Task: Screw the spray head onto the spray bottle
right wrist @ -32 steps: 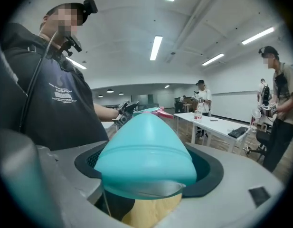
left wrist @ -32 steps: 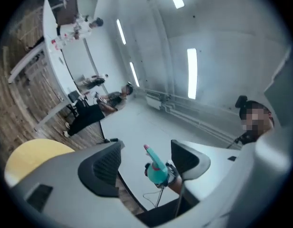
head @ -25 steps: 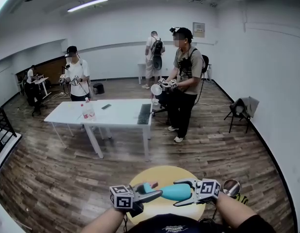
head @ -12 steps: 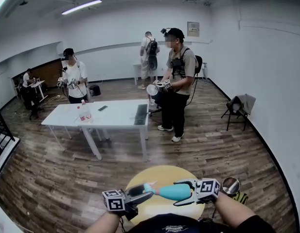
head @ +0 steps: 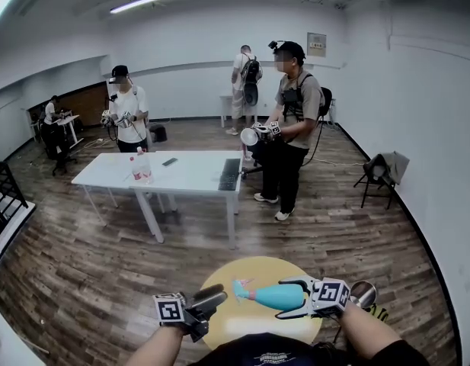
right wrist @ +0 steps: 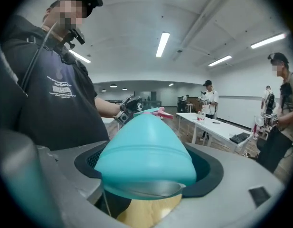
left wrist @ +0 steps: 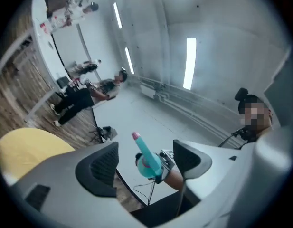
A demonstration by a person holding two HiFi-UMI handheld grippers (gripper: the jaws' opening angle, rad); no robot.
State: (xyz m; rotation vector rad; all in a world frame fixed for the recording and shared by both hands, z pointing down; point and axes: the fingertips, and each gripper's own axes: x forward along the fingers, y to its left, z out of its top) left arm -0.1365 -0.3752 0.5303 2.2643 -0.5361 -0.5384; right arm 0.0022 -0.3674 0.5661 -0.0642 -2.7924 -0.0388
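- Head view: the left gripper [head: 212,296] is hovering over the left edge of the round yellow table top [head: 254,270]. Its jaws have just been opening and are standing wide, with nothing between them.
- The right gripper [head: 295,298] is hanging over the right side of the yellow table top and is clamping the fat end of the teal plastic spray bottle [head: 274,296].
- The spray bottle is lying roughly level above the yellow table top. Its narrow spray head with the pink tip [head: 240,287] is pointing toward the left gripper, a short gap apart from it.
- A long white table [head: 193,175] is standing well beyond the yellow table top, with people around it.
- Left gripper view: the two dark pads [left wrist: 101,167] are sitting far apart and bare. The spray bottle [left wrist: 148,158] is showing through the gap, farther off, with its pink tip uppermost. The yellow table top [left wrist: 27,146] is lying to the left.
- Right gripper view: the jaws are pressing on both flanks of the spray bottle's broad base [right wrist: 145,148]. The spray head [right wrist: 158,112] is pointing away toward the left gripper [right wrist: 129,106]. The yellow table top [right wrist: 146,213] is showing just beneath.
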